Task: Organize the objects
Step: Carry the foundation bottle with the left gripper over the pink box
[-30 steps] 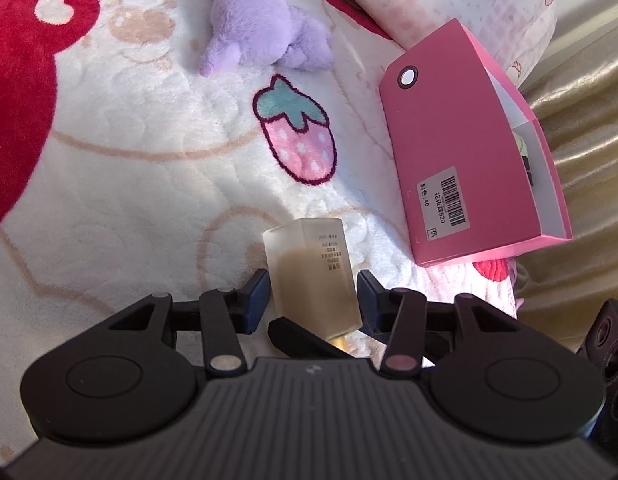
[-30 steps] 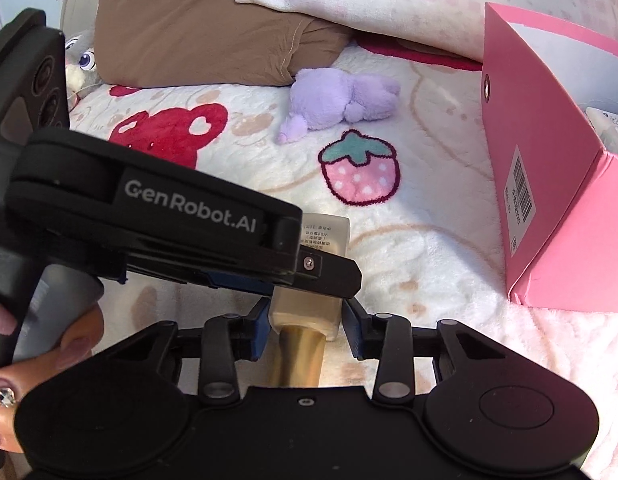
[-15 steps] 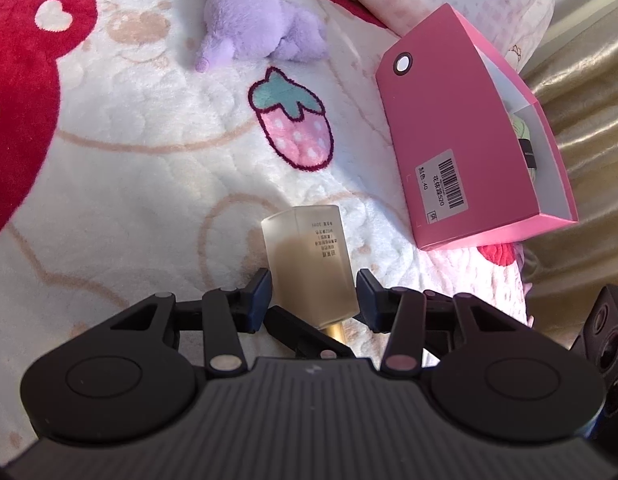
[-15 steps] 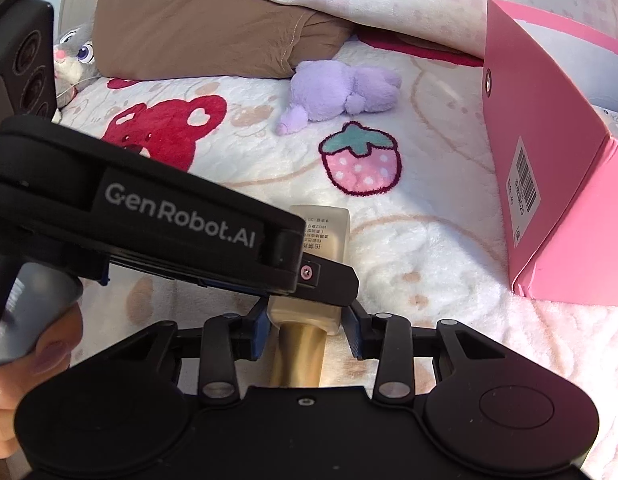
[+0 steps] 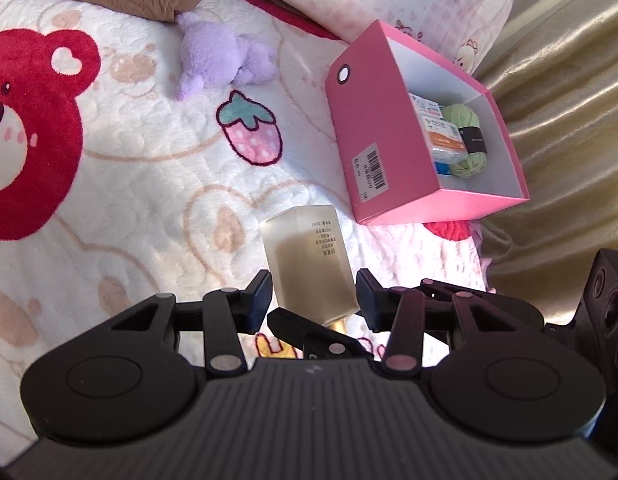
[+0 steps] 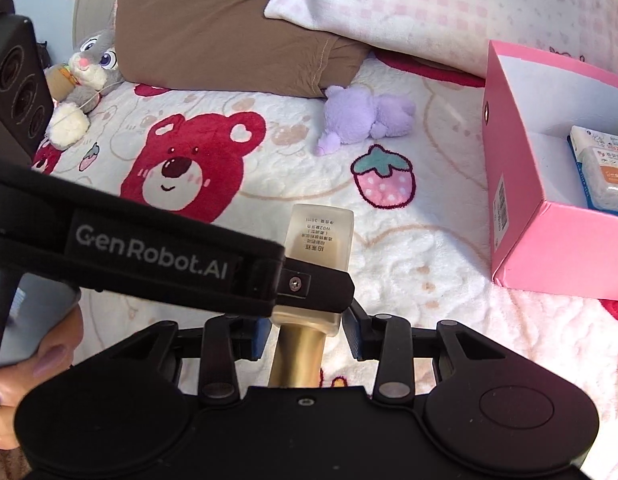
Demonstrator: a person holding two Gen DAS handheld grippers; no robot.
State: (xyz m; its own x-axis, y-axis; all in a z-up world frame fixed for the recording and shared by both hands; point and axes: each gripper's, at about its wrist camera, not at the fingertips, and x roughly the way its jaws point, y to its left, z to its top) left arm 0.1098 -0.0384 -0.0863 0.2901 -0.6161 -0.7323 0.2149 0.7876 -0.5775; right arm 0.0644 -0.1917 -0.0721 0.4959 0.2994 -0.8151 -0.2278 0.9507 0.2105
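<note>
A frosted bottle (image 5: 309, 256) of beige liquid with a gold cap (image 6: 299, 354) hangs above the blanket, held by both grippers. My left gripper (image 5: 314, 296) is shut on the frosted body. One of its fingers (image 6: 313, 284) crosses the bottle (image 6: 321, 236) in the right wrist view. My right gripper (image 6: 307, 336) is shut on the bottle's lower end, where the cap begins. An open pink box (image 5: 373, 132) lies to the right with tissue packs (image 5: 441, 132) and green yarn (image 5: 467, 136) inside; the right wrist view shows the pink box (image 6: 509, 168) too.
A purple plush (image 5: 225, 56) lies on the bear-print blanket (image 5: 121, 184) beyond the bottle. A brown pillow (image 6: 229, 28), a pink checked pillow (image 6: 429, 12) and a grey bunny toy (image 6: 89, 64) sit at the back. Gold curtain (image 5: 569, 120) hangs right of the box. A hand (image 6: 49, 360) holds the left gripper.
Both grippers have risen together with the bottle between them. The blanket looks farther away and the inside of the pink box has come into view.
</note>
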